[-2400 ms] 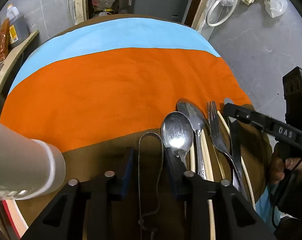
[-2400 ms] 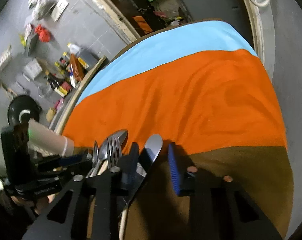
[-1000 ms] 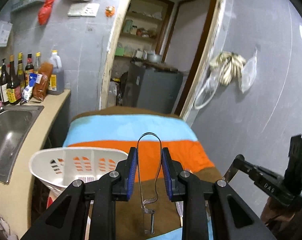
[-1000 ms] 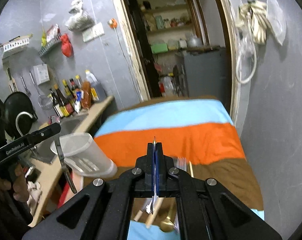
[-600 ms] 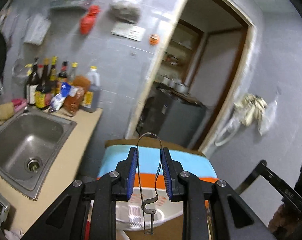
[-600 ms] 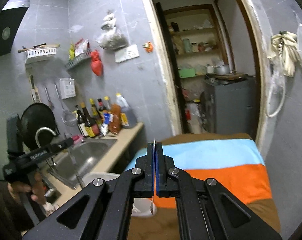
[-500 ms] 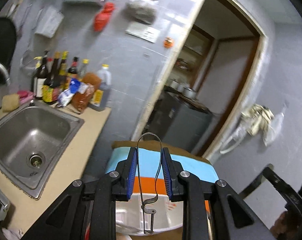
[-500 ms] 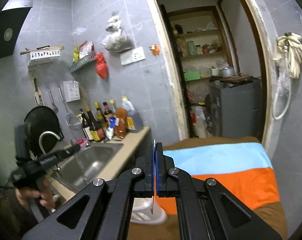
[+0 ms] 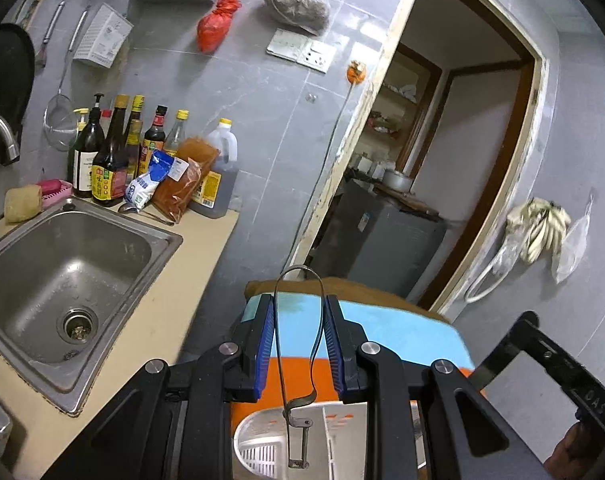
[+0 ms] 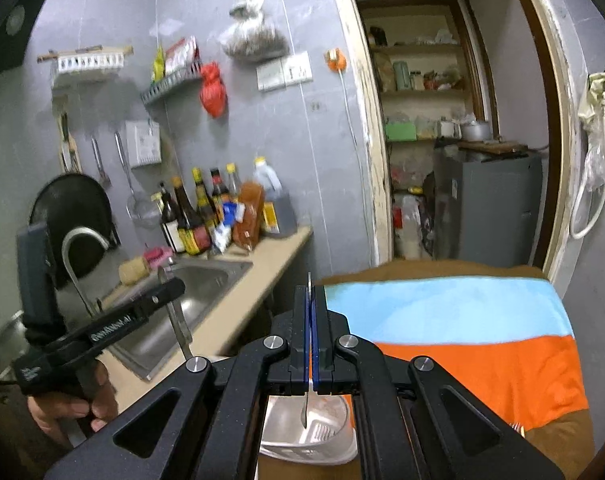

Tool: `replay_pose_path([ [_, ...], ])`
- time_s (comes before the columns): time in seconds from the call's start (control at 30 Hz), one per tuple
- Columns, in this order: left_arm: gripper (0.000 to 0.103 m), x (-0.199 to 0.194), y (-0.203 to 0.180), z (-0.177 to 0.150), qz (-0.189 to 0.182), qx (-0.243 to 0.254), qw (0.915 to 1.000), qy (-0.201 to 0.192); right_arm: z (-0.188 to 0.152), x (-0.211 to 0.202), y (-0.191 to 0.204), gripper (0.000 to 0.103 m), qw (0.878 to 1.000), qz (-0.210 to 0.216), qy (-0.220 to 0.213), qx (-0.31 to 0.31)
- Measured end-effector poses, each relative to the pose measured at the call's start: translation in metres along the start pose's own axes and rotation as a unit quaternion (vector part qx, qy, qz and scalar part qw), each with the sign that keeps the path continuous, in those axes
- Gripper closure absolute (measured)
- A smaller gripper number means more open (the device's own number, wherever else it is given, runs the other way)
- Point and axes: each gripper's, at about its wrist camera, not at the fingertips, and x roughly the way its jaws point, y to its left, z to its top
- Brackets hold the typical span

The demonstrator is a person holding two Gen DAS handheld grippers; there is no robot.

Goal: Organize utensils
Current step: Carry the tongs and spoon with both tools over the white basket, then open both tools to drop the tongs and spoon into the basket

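Observation:
My left gripper (image 9: 298, 348) is shut on a thin metal peeler (image 9: 298, 400), whose wire loop stands between the blue pads and whose lower end hangs over the white utensil basket (image 9: 262, 440). My right gripper (image 10: 311, 336) is shut on a table knife (image 10: 307, 396) held edge-on, its tip hanging above the white basket (image 10: 322, 436). The left gripper also shows in the right wrist view (image 10: 170, 292), holding the peeler beside the sink. The right gripper's finger shows in the left wrist view (image 9: 542, 360).
A table under a blue, orange and brown cloth (image 10: 462, 328) lies ahead. A steel sink (image 9: 54, 272) sits in the beige counter (image 9: 174, 304) at left, with several bottles (image 9: 110, 160) behind it. A fork tip (image 10: 516, 437) lies on the cloth at right. A doorway (image 10: 442, 140) opens behind.
Both grippers lifted off the table, each with its utensil, and now hover over the white basket. Over the last half second the views tilted a little further toward the sink.

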Motion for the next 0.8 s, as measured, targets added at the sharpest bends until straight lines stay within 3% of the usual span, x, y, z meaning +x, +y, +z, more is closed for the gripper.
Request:
replay_pose_path([
  [0.37,0.08,0.008,0.003,-0.024,0.002,0.018,0.9995,0.027,-0.045,0.024,-0.007,0.101,0.998,-0.015,0.053,0.028],
  [0.43,0.076,0.007,0.005,-0.025,0.002,0.017,0.9992,0.035,-0.047,0.023,-0.008,0.099,0.998,-0.012,0.055,0.031],
  [0.5,0.053,0.005,0.007,-0.025,-0.005,0.008,0.9989,0.046,-0.046,0.019,-0.009,0.088,0.998,-0.013,0.053,0.033],
  [0.53,0.048,0.003,0.008,-0.024,-0.009,0.002,0.9989,0.047,-0.045,0.015,-0.011,0.084,0.998,-0.012,0.049,0.036],
  [0.63,0.045,-0.004,0.009,-0.021,-0.011,-0.01,0.9989,0.044,-0.04,0.001,-0.016,0.072,0.998,-0.016,0.031,0.042],
  [0.73,0.042,-0.009,-0.001,-0.017,-0.006,0.011,0.9988,0.047,-0.034,-0.018,-0.024,0.059,0.999,-0.031,0.009,0.044],
  [0.8,0.027,-0.016,-0.011,-0.015,-0.005,0.024,0.9988,0.041,-0.029,-0.032,-0.029,0.045,0.998,-0.045,-0.008,0.041],
])
